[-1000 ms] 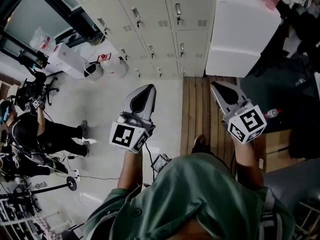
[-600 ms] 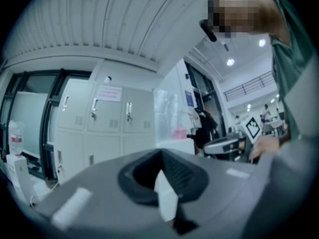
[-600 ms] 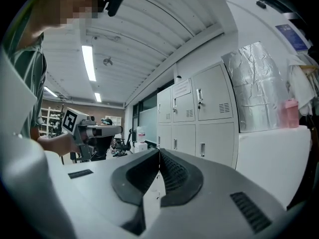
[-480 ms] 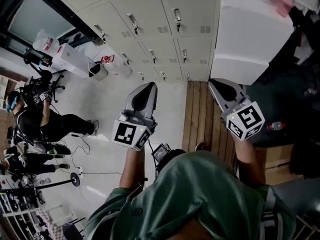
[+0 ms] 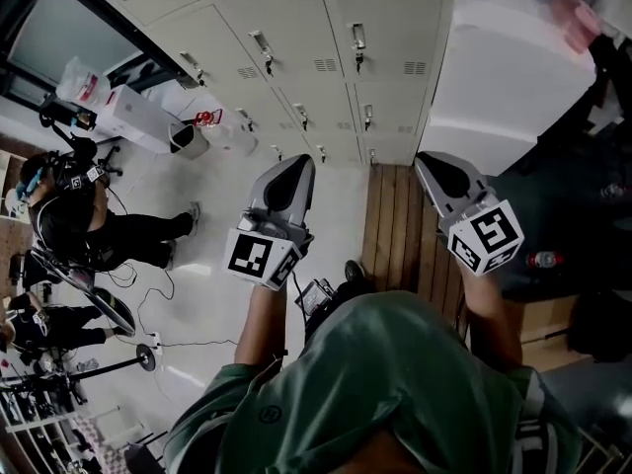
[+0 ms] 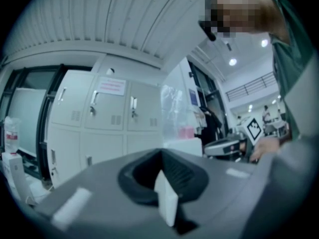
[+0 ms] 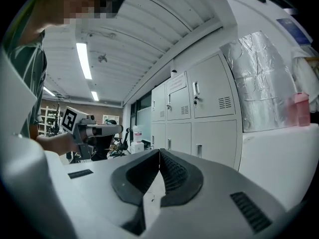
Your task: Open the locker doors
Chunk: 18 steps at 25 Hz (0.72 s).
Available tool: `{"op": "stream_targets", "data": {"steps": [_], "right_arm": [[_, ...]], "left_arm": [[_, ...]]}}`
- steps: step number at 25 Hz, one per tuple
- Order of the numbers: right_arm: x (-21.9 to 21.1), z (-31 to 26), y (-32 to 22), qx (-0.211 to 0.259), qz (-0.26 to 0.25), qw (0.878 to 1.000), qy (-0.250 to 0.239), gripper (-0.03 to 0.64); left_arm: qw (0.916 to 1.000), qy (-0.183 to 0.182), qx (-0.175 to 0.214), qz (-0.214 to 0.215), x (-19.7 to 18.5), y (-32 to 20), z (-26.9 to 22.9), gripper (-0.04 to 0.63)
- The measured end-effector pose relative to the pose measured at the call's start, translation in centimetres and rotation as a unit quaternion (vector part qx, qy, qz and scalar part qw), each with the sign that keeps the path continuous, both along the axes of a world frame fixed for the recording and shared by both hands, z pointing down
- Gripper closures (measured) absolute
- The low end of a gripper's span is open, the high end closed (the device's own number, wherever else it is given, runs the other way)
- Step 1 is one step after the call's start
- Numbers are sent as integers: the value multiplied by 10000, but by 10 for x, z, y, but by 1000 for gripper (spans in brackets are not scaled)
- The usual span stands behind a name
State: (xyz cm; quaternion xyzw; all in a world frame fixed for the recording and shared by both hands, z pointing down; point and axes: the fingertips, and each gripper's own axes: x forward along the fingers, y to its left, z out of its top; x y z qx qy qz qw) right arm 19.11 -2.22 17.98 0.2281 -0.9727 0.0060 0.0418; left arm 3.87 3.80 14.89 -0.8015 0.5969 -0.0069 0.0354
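Note:
A bank of pale grey lockers (image 5: 296, 57) fills the top of the head view, every door closed, each with a small handle such as the one on this door (image 5: 358, 42). My left gripper (image 5: 297, 165) points at the lockers from well short of them, jaws shut and empty. My right gripper (image 5: 431, 162) is held beside it over the wooden strip, also shut on nothing. In the left gripper view the lockers (image 6: 107, 118) stand ahead beyond the left gripper (image 6: 161, 153). In the right gripper view the lockers (image 7: 207, 106) lie past the right gripper (image 7: 159, 153).
A large white cabinet (image 5: 509, 77) juts out right of the lockers. A wooden floor strip (image 5: 395, 230) runs toward them. A white bin (image 5: 188, 138) and boxes sit at the left, with people and camera gear (image 5: 79, 225). A bottle (image 5: 543, 260) lies at the right.
The lockers have come nearer and larger in the head view as the person steps forward. Both grippers stay shut, held at about the same spot in front of the body.

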Motion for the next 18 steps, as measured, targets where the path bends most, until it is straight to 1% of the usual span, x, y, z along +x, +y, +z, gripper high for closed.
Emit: {"op": "stream_targets", "data": {"steps": [4, 8, 11, 13, 15, 18], "right_arm": [[-19, -2, -21, 66, 200, 9998, 16, 612], [-43, 2, -43, 108, 356, 9993, -4, 612], [-60, 12, -57, 52, 383, 9993, 12, 612], [-68, 19, -67, 12, 380, 9993, 57, 612], [-75, 23, -82, -7, 389, 9992, 61, 612], [-85, 32, -108, -56, 368, 9993, 16, 612]], "left_arm": [[9996, 52, 164, 209, -22, -29, -4, 598], [9991, 68, 204, 370, -47, -54, 1, 598], [9989, 171, 174, 394, -63, -72, 9, 598], [9989, 244, 74, 392, -72, -83, 19, 598], [9988, 306, -12, 388, -78, -98, 29, 598], [9985, 338, -11, 432, -82, -123, 38, 598]]}}
